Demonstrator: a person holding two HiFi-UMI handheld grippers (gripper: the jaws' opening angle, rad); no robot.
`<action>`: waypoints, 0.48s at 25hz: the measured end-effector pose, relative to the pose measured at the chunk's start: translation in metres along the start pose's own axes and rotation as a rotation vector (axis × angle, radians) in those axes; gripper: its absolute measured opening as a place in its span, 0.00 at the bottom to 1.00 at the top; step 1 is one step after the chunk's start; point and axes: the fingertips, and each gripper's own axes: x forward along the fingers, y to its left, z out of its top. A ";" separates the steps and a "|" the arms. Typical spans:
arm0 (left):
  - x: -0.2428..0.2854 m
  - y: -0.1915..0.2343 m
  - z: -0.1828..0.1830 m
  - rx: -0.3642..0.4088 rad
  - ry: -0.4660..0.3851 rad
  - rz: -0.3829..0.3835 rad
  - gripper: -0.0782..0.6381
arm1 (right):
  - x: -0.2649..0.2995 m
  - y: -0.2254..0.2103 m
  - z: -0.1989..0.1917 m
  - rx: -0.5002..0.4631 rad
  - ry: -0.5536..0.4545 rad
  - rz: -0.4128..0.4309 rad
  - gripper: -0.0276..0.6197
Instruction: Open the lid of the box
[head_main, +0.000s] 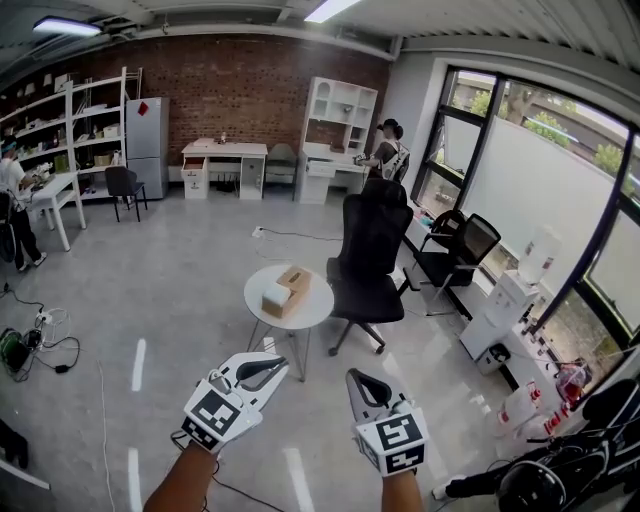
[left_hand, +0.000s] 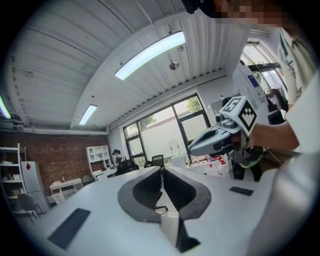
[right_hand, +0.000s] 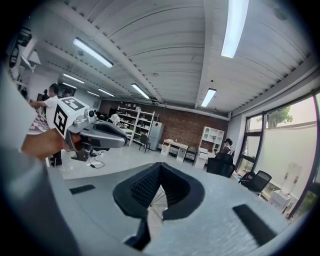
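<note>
Two white hand-held grippers sit low in the foreground, both clenched on nothing: left gripper (head_main: 272, 368) and right gripper (head_main: 358, 380), each with its dark ribbed jaws pressed together. Well ahead, a small round white table (head_main: 315, 310) carries the tan rectangular cardboard box (head_main: 293, 283), a white block (head_main: 276, 295) against its near end. Just right of the table stands a black high-backed office chair (head_main: 370, 250).

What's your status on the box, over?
Left gripper and right gripper shut, empty, short of the table. Box sits on it, untouched. Chair beside table, not blocking.
</note>
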 end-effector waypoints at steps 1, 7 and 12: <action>0.001 0.003 -0.001 -0.002 0.000 0.000 0.14 | 0.004 -0.001 0.000 0.001 0.002 0.002 0.03; 0.023 0.023 -0.014 -0.008 0.018 0.024 0.14 | 0.034 -0.022 -0.004 0.004 -0.013 0.023 0.03; 0.054 0.039 -0.025 0.001 0.050 0.063 0.14 | 0.065 -0.051 -0.010 0.003 -0.036 0.064 0.03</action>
